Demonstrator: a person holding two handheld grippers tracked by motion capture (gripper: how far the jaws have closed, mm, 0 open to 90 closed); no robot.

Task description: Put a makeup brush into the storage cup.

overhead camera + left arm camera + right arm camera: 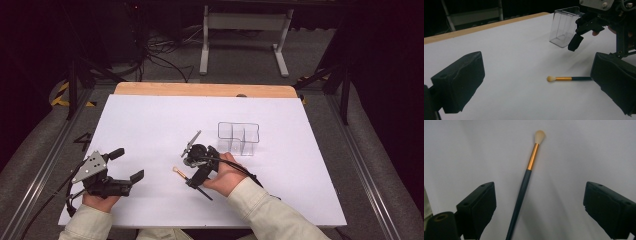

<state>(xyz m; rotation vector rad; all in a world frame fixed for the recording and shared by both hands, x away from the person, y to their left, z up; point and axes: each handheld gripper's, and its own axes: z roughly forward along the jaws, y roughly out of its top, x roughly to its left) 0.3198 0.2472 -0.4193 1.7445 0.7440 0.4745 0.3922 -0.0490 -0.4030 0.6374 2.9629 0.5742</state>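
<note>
Lower left of the high view: left gripper (131, 165) held in a hand just over the white desk (150, 120), jaws spread apart, nothing between them, pointing toward frame right. In the left gripper view the same jaws stand wide at lower left and lower right, with bare desk between.

Centre of the high view: makeup brush (180, 173) lying flat on the desk, pale bristle tip to the left, gold ferrule, dark handle running toward lower right under the right gripper (190, 146). The right gripper sits above the brush handle, jaws apart, not closed on it. In the right gripper view the brush (524, 186) runs up the middle of the frame between the two open jaws, clear of both pads, bristles at top.

Right of centre, high view: clear plastic organizer box (238, 137) with inner dividers, upright on the desk, just beyond the right hand (227, 175). Left gripper view shows the box (562, 27) at upper right, the brush (566, 79) well in front of it.
</note>
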